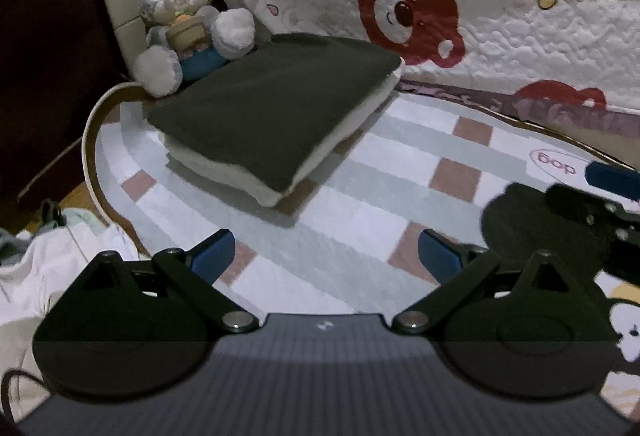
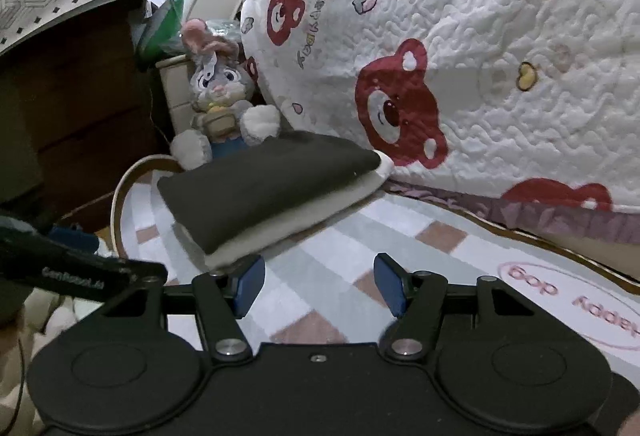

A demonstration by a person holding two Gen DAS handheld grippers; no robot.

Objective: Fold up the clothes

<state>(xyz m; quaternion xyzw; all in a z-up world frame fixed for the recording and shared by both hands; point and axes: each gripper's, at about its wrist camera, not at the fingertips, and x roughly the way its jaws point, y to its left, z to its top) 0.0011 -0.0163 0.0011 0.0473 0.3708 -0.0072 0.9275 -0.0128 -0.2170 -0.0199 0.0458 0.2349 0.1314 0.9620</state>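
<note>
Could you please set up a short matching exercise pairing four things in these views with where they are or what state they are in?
Things:
1. dark folded garment
2. white folded garment
3. plush rabbit
4. left gripper

Places or states:
A. sits at the far end of the stack
B. open, holding nothing
C. top of the stack
D. bottom of the stack, on the checked rug

Pairs: 1-C, 2-D, 3-A, 4-B
</note>
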